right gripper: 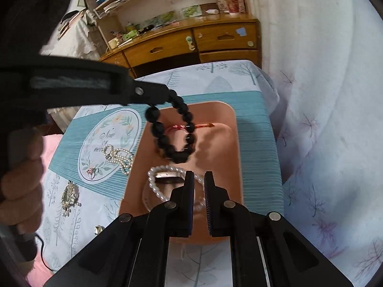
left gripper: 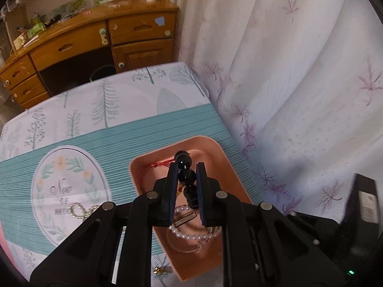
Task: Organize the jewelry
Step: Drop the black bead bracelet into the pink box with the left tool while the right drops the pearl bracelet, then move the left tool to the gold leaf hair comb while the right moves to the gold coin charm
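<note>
My left gripper (left gripper: 186, 171) is shut on a black bead bracelet (left gripper: 186, 174) and holds it hanging above the pink tray (left gripper: 229, 167). In the right wrist view the left gripper (right gripper: 167, 95) comes in from the left with the bracelet (right gripper: 174, 131) dangling over the tray (right gripper: 229, 143). In the tray lie a white pearl bracelet (right gripper: 158, 186), a hair clip (right gripper: 167, 178) and a red string piece (right gripper: 179, 127). My right gripper (right gripper: 199, 174) is narrowly open and empty above the tray's near end.
A pearl necklace (right gripper: 118, 156), rings (right gripper: 92, 171), a brooch (right gripper: 69, 196) and a small piece (right gripper: 98, 229) lie on the patterned tablecloth (right gripper: 261, 143) left of the tray. A curtain (right gripper: 323, 95) hangs right; a wooden desk (right gripper: 191, 43) stands behind.
</note>
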`<state>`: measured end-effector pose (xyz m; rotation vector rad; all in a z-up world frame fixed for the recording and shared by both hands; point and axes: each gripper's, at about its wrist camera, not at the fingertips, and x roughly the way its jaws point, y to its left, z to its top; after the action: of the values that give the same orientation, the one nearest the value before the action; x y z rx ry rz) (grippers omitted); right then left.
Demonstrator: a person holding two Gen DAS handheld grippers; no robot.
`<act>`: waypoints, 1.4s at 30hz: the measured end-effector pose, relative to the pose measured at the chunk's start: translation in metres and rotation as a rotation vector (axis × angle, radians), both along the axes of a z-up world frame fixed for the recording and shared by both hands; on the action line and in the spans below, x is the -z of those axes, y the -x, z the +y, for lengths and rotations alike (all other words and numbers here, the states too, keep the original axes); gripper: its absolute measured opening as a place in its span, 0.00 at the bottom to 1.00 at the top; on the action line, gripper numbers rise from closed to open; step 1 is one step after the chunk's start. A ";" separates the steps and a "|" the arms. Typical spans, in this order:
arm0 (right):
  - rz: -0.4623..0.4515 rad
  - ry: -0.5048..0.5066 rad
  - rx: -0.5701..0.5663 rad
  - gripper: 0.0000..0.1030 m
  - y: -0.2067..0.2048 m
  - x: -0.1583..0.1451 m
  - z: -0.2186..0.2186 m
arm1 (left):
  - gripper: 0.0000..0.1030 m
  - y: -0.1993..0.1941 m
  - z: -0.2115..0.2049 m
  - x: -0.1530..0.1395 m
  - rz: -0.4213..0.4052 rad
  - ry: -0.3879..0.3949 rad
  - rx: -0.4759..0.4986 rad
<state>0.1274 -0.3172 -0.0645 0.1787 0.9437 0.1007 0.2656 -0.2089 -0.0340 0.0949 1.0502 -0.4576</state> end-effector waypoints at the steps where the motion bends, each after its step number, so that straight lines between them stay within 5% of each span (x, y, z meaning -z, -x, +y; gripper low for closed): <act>1: -0.003 0.001 0.005 0.09 0.004 0.000 -0.003 | 0.12 -0.002 -0.005 0.007 0.007 -0.013 0.005; 7: -0.026 -0.015 0.017 0.09 0.024 -0.004 -0.012 | 0.13 -0.005 -0.020 0.038 0.082 -0.047 0.044; 9: -0.033 -0.018 0.016 0.09 0.025 -0.007 -0.012 | 0.20 -0.005 -0.021 0.043 0.105 -0.049 0.049; 11: -0.038 -0.015 0.019 0.09 0.028 -0.009 -0.014 | 0.37 -0.003 -0.017 0.043 0.106 -0.050 0.040; 13: -0.039 -0.021 0.020 0.09 0.029 -0.009 -0.014 | 0.42 0.000 -0.011 0.038 0.096 -0.042 0.026; 42: -0.035 -0.023 -0.104 0.09 0.070 -0.051 0.067 | 0.42 0.110 0.161 -0.044 -0.015 -0.050 -0.121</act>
<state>0.0572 -0.2507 -0.0130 0.1481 0.9176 0.2099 0.1560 -0.0482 0.0100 0.0782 1.0461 -0.3207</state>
